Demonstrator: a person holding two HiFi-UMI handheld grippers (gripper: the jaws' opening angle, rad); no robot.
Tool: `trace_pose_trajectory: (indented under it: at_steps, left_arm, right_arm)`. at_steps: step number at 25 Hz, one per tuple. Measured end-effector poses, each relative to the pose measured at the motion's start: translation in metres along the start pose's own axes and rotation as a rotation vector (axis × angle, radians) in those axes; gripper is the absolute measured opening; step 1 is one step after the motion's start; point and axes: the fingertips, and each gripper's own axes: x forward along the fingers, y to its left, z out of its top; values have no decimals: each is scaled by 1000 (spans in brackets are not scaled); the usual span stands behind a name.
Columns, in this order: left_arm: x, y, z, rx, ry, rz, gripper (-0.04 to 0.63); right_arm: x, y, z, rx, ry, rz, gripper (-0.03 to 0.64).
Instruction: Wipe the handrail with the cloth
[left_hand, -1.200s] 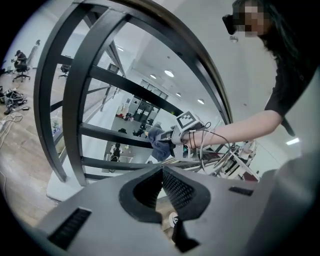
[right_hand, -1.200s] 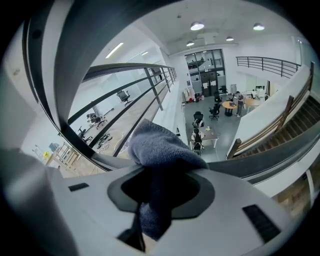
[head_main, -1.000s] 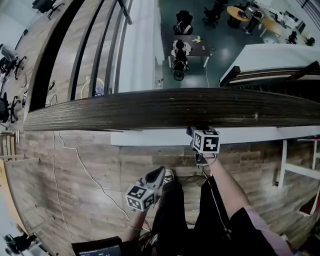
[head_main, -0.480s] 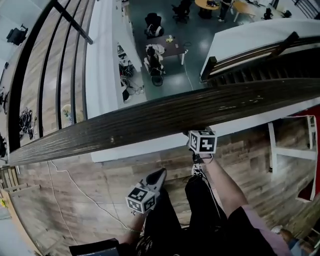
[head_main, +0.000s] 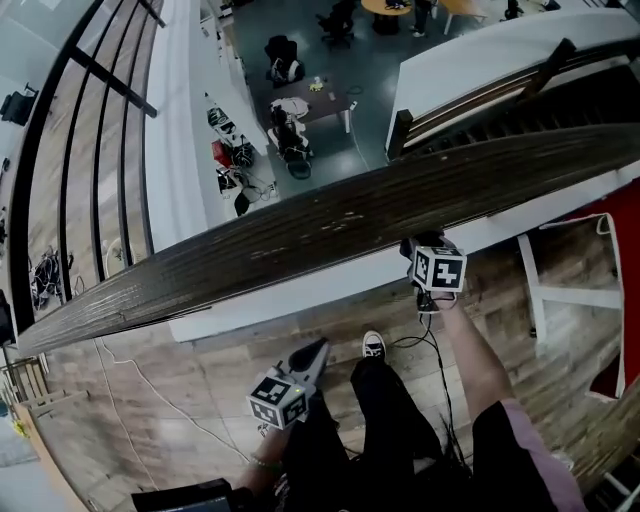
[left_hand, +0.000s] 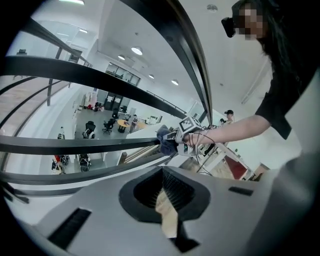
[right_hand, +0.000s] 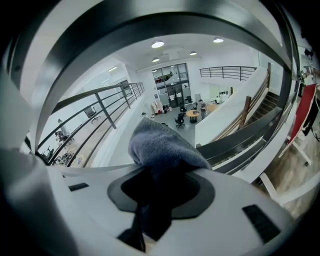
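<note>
Dark brown wood-grain handrail (head_main: 300, 235), grey-blue fleecy cloth (right_hand: 160, 145), black-and-white square-patterned marker cube (head_main: 438, 270), light brown plank floor (head_main: 150, 400), black trousers (head_main: 390, 420).

The left gripper (head_main: 316, 350) and right gripper (head_main: 421, 245) were pale grey with black jaw pads, each backed by a white cube (head_main: 278, 400) of black square markers. A thin black cable (head_main: 434, 340) trailed behind the right one. The person wore black trousers (head_main: 385, 420), a black-and-white sneaker (head_main: 373, 345) and a short black sleeve (left_hand: 275, 107).

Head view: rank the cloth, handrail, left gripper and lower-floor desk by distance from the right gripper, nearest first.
1. cloth: clamped in the right gripper's jaws.
2. handrail: just ahead, at the cloth.
3. left gripper: lower left, by the person's legs.
4. desk: far below, beyond the handrail.
</note>
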Motion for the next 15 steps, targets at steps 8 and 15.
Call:
trace_pose_trajectory:
  at_steps: [8, 15]
  left_arm:
    - [34, -19, 1, -20, 18, 5, 2]
    - [48, -23, -6, -43, 37, 22, 2]
  right_arm:
    - [-12, -124, 19, 49, -9, -63, 109]
    - [-23, -204, 41, 18, 9, -149, 109]
